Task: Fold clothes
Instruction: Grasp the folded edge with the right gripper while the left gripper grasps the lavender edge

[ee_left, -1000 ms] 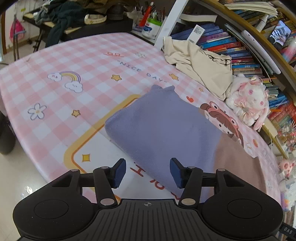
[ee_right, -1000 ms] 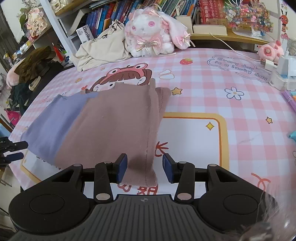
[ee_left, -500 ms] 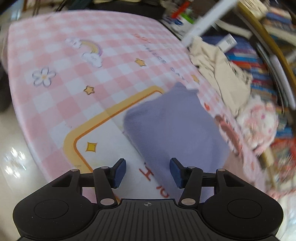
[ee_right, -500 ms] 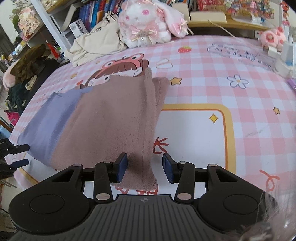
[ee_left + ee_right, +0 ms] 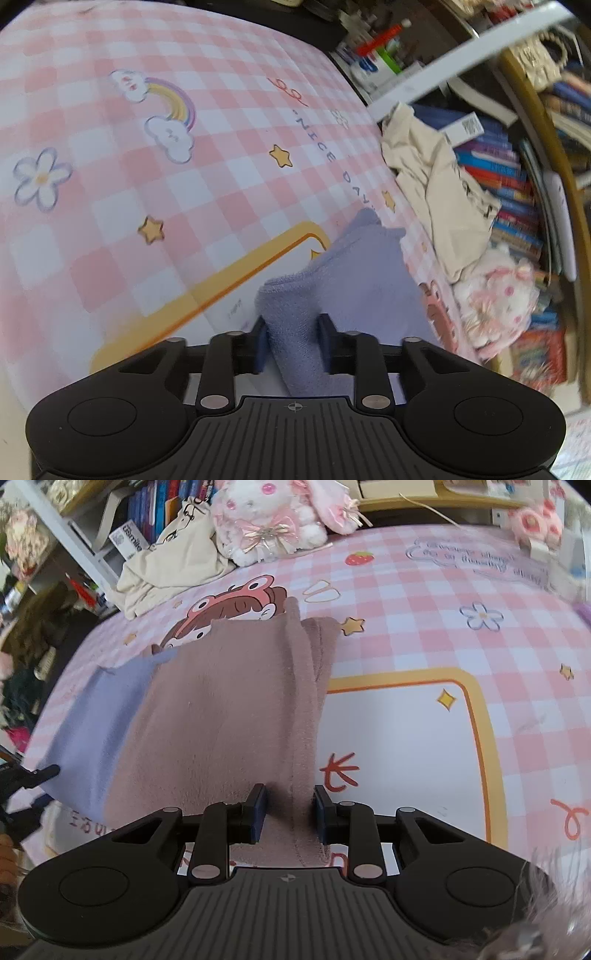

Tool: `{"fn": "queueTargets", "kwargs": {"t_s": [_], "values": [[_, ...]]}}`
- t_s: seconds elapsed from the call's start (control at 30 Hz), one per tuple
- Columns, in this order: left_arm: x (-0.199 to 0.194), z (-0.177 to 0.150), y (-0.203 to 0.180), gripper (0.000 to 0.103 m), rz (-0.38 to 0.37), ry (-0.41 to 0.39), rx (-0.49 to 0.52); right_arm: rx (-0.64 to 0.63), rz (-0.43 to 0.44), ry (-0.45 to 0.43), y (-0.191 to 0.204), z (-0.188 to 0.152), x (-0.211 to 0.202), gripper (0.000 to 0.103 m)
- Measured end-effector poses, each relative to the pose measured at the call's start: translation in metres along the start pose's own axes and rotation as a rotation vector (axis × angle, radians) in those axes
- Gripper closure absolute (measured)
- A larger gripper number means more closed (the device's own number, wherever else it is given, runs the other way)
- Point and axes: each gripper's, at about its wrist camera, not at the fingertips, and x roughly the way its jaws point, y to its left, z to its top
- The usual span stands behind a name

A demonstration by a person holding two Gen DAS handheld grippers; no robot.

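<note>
A fleece garment lies on the pink checked tabletop, lavender [image 5: 354, 280] at one end and mauve-brown [image 5: 229, 716] at the other. My left gripper [image 5: 291, 343] straddles the lavender end; a bunched fold of cloth fills the gap between its pads, jaws closed on it. My right gripper [image 5: 288, 818] sits over the near edge of the mauve-brown end, jaws a little apart with the cloth's seam ridge between them. The left gripper's fingers [image 5: 40, 773] show at the far left of the right wrist view.
A cream cloth bag [image 5: 439, 192] and a white-pink plush rabbit [image 5: 273, 520] lie at the table's back edge against bookshelves [image 5: 517, 173]. The printed yellow-framed panel [image 5: 406, 746] lies right of the garment. The table's edge [image 5: 22, 376] is close to my left gripper.
My left gripper moved forward onto the lavender end and closed on a fold of it. My right gripper advanced over the mauve-brown edge, which now lies between its jaws.
</note>
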Motion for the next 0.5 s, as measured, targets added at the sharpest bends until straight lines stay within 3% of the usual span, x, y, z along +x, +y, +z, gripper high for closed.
{"fn": "queueTargets", "kwargs": {"t_s": [0.17, 0.33, 0.5], "values": [[0.002, 0.016, 0.001, 0.083, -0.023, 0.045, 0.081, 0.018, -0.046, -0.014, 0.012, 0.0, 0.005, 0.077], [-0.001, 0.025, -0.01, 0.086, -0.011, 0.047, 0.249, 0.058, -0.076, -0.038, 0.024, -0.002, 0.01, 0.075], [0.003, 0.04, -0.007, 0.085, 0.014, 0.067, 0.284, 0.045, -0.08, -0.033, 0.04, 0.001, 0.017, 0.074]]}}
